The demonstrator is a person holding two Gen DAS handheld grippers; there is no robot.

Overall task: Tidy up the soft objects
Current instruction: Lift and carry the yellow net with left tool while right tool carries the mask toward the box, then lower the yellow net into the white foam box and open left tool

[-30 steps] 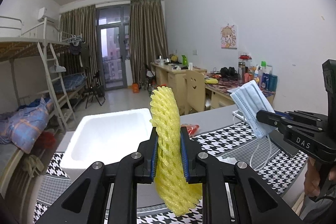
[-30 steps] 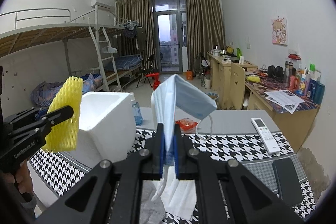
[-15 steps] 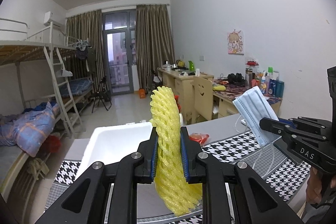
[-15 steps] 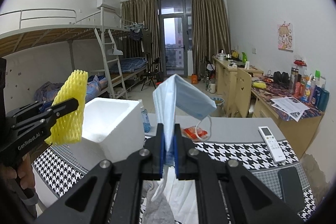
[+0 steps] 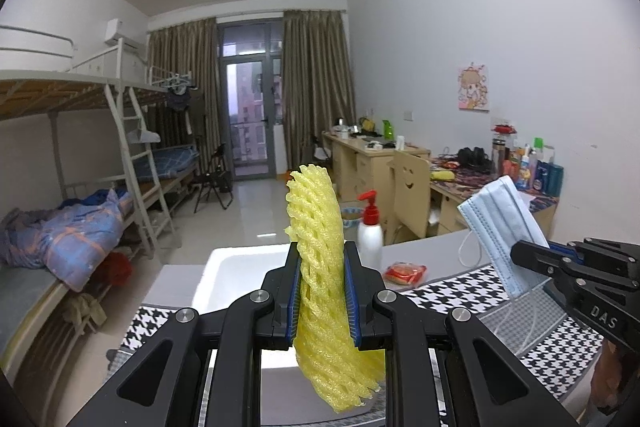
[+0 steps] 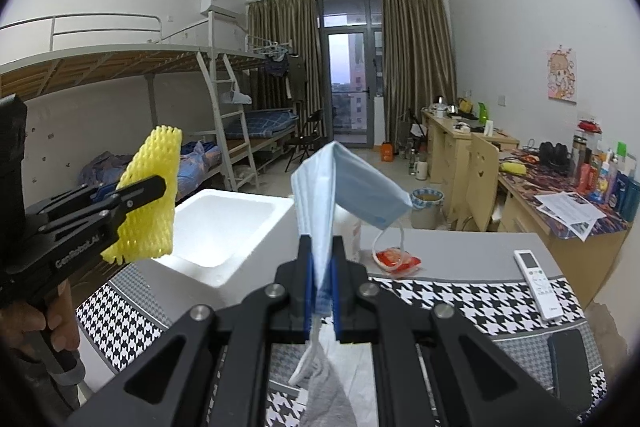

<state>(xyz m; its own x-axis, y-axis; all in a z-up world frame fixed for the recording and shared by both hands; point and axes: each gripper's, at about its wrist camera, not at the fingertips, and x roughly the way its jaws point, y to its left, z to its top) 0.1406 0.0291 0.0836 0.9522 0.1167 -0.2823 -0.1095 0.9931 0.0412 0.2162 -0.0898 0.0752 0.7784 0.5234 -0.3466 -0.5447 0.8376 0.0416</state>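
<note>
My left gripper (image 5: 322,291) is shut on a yellow foam fruit net (image 5: 320,247), held upright above the table; it also shows in the right wrist view (image 6: 150,195). My right gripper (image 6: 320,287) is shut on a light blue face mask (image 6: 352,187), also seen at the right of the left wrist view (image 5: 502,227). A white foam box (image 6: 228,231) stands open just ahead of both grippers, with its rim in the left wrist view (image 5: 240,267). Both grippers are lifted near the box, apart from each other.
A houndstooth cloth (image 6: 460,295) covers the grey table. On it lie a red packet (image 6: 396,259), a white remote (image 6: 536,283), a dark phone (image 6: 568,363), a grey cloth and white tissue (image 6: 320,387). A red-capped pump bottle (image 5: 369,231) stands behind the box.
Both grippers have risen and tilted up with their loads. The foam box now sits lower in both views, and the pump bottle has come into sight.
</note>
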